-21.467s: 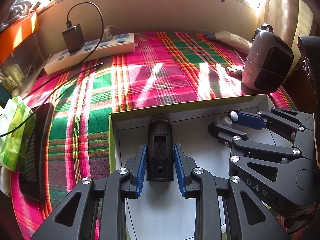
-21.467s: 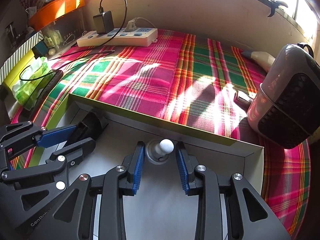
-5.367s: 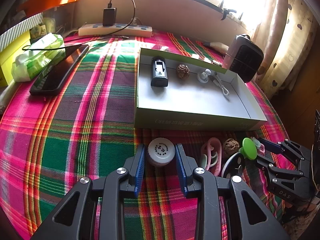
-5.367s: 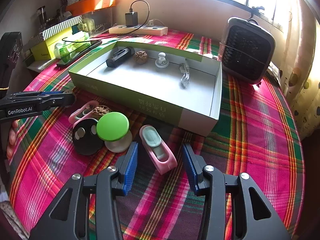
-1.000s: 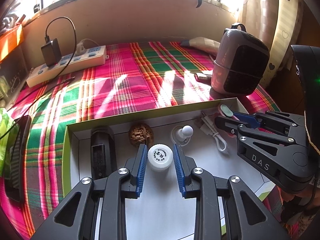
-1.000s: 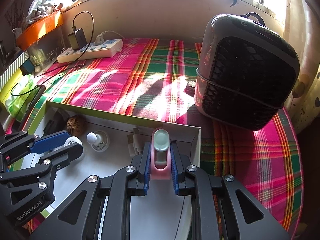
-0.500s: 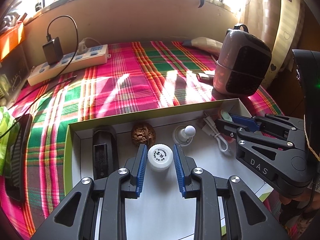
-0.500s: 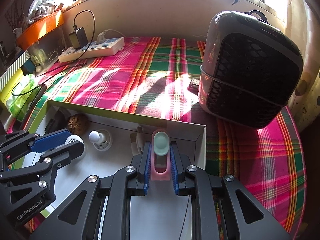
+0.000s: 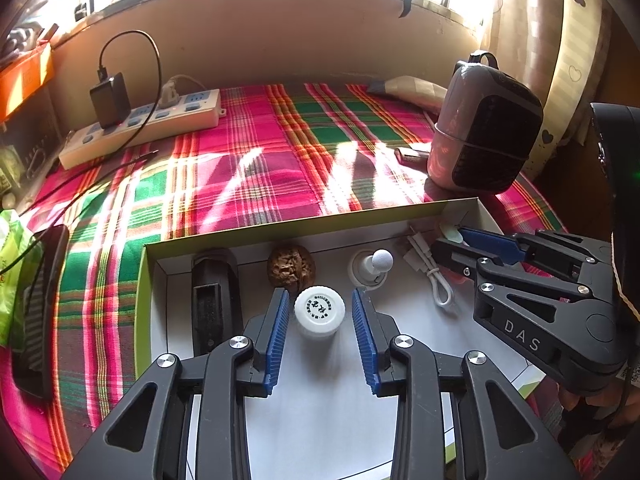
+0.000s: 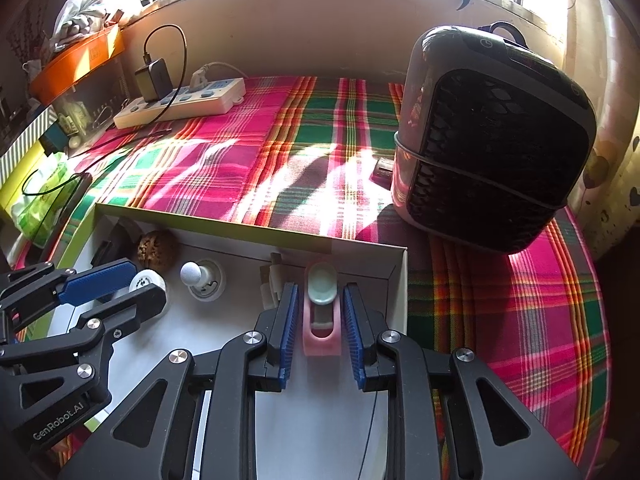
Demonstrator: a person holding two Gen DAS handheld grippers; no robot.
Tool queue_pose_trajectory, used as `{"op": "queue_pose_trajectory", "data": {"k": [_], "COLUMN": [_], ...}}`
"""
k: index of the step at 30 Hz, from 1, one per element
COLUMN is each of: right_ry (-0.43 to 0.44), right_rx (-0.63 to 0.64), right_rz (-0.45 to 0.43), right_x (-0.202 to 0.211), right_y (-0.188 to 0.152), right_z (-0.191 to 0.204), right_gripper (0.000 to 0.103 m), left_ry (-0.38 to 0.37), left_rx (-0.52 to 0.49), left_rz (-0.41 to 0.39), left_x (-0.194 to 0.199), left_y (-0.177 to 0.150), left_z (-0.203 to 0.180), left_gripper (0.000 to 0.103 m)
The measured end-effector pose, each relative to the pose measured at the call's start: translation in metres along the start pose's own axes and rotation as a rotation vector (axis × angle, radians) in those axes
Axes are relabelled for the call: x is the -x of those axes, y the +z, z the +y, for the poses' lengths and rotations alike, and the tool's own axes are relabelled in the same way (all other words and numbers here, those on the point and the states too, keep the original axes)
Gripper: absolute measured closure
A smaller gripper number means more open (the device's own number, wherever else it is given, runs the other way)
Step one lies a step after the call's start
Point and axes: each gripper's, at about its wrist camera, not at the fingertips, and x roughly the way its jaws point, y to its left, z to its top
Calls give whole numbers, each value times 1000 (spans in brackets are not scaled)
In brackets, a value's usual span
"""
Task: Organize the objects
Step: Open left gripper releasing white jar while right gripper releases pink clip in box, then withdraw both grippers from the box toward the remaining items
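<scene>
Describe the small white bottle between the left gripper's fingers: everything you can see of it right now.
The white bottle stands upright on the box floor, seen from above: a round, ribbed, plastic-looking cap with a printed circular label, too small to read, and a short white body below. It sits between the left gripper fingers, which are parted with a gap on each side. A walnut lies just behind it; whether they touch is unclear. The right wrist view shows only its cap edge.

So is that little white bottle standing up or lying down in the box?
Standing upright. The white bottle shows its round printed cap facing up, resting on the box floor between the open left gripper pads.
</scene>
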Motion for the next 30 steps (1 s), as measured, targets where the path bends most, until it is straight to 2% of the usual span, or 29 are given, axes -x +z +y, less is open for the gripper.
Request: {"op": "queue_pose_trajectory", "data": {"k": [5, 7, 9, 22, 30], "right_ry": [3, 4, 9, 9, 9], "right_rx": [-13, -12, -15, -38, -82], "right_rz": [-12, -15, -18, -65, -110], "right_x": [5, 8, 11, 43, 76], "right_y": [-1, -2, -3, -18, -43], "right_z": [0, 1, 2, 7, 11], "right_gripper": [75, 68, 67, 67, 67], "left_ry": [2, 0, 2, 12, -2], "left_rx": [2, 8, 11, 28, 33], "left_rz": [-7, -10, -15, -55, -96], "left_x": [5, 8, 11, 42, 77], "left_y": [-1, -2, -3, -17, -39], "left_z": [0, 1, 2, 11, 14], "left_gripper": [71, 71, 71, 71, 71]}}
